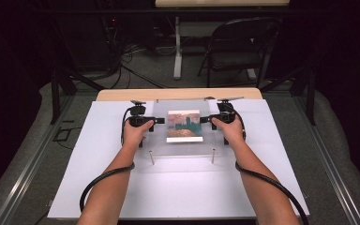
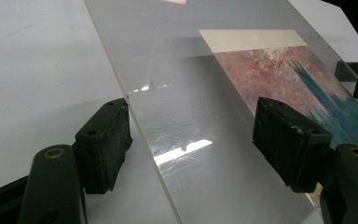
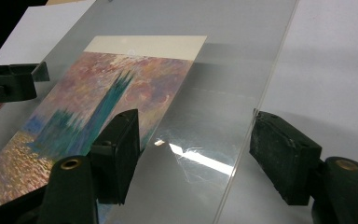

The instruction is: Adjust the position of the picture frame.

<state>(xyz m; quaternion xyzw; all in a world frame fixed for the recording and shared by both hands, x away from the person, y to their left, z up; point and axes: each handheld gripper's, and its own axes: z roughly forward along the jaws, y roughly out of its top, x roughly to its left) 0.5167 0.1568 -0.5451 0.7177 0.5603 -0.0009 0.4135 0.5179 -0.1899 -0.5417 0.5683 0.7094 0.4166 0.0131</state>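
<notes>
We straddle the clear sheet's side edges.
Left gripper [image 1: 160, 120] and right gripper [image 1: 205, 119] gape wide, gripping nothing, steadying the acrylic sheet [image 1: 183, 147] over the print [image 1: 184, 125] near the table's far edge.

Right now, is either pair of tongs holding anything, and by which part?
Nothing is gripped. The left tongs and right tongs each straddle a side edge of the clear acrylic sheet over the painting print, jaws open, pads off it.
</notes>
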